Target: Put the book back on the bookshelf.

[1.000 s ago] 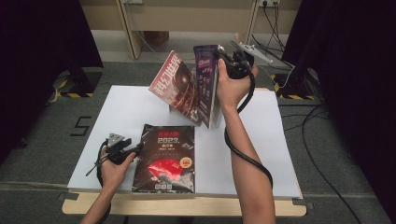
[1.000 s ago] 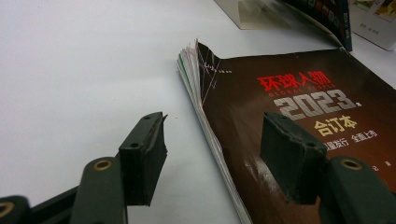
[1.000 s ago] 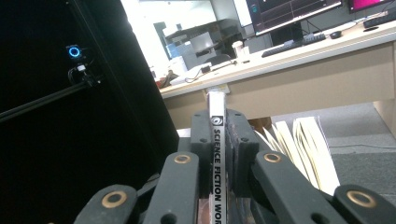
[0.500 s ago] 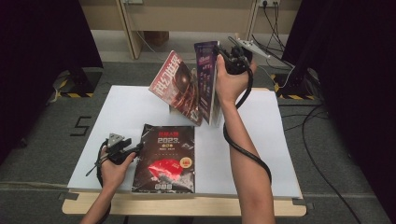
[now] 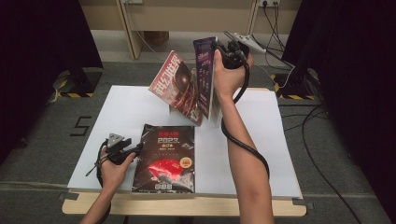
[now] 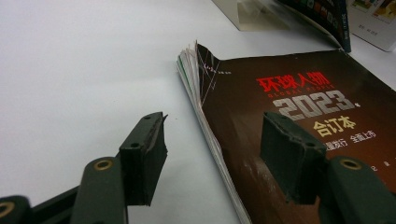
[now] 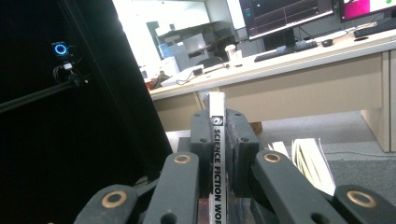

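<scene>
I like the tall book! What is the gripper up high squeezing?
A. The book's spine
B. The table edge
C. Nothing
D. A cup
A: in the right gripper view the right gripper has both jaws pressed on the white spine of the upright magazine.

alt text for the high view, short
A person's right gripper holds a magazine upright by its spine above a white table, beside a red-covered magazine leaning against it. The left gripper rests open at the edge of a dark magazine lying flat.
</scene>
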{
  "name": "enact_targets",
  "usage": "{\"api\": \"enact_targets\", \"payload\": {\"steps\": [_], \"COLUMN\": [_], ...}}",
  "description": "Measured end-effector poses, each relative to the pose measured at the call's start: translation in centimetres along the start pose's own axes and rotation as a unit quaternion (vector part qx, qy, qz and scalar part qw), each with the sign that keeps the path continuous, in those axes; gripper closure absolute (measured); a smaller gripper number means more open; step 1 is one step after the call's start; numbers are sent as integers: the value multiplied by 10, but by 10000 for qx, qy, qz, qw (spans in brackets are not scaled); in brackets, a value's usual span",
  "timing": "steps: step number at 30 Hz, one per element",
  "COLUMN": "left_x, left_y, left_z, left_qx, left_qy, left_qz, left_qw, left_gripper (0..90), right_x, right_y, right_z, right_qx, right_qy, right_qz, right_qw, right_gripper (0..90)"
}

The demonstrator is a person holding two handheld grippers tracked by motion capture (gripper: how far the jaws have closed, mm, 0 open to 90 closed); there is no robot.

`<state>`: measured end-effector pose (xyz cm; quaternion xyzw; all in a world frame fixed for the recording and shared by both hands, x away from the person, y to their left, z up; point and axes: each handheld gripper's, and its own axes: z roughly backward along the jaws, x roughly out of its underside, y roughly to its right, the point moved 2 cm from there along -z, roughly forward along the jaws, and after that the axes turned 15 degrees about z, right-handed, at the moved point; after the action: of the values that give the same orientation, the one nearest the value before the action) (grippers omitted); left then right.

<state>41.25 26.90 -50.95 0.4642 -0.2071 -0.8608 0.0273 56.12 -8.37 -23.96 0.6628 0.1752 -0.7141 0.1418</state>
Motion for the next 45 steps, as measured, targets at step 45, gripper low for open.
{"api": "enact_targets", "payload": {"steps": [45], "left_x": [0], "left_y": [-1], "left_z": [0], "left_qx": [13], "left_qy": [3], "left_qz": [30], "left_qw": [10000], "left_gripper": [399], "right_x": [-16], "right_y": [-16], "right_z": [-18], "right_qx": [-112], "right_qy": [246], "right_qz": [102], "right_qw": [9996], "right_gripper": [837]}}
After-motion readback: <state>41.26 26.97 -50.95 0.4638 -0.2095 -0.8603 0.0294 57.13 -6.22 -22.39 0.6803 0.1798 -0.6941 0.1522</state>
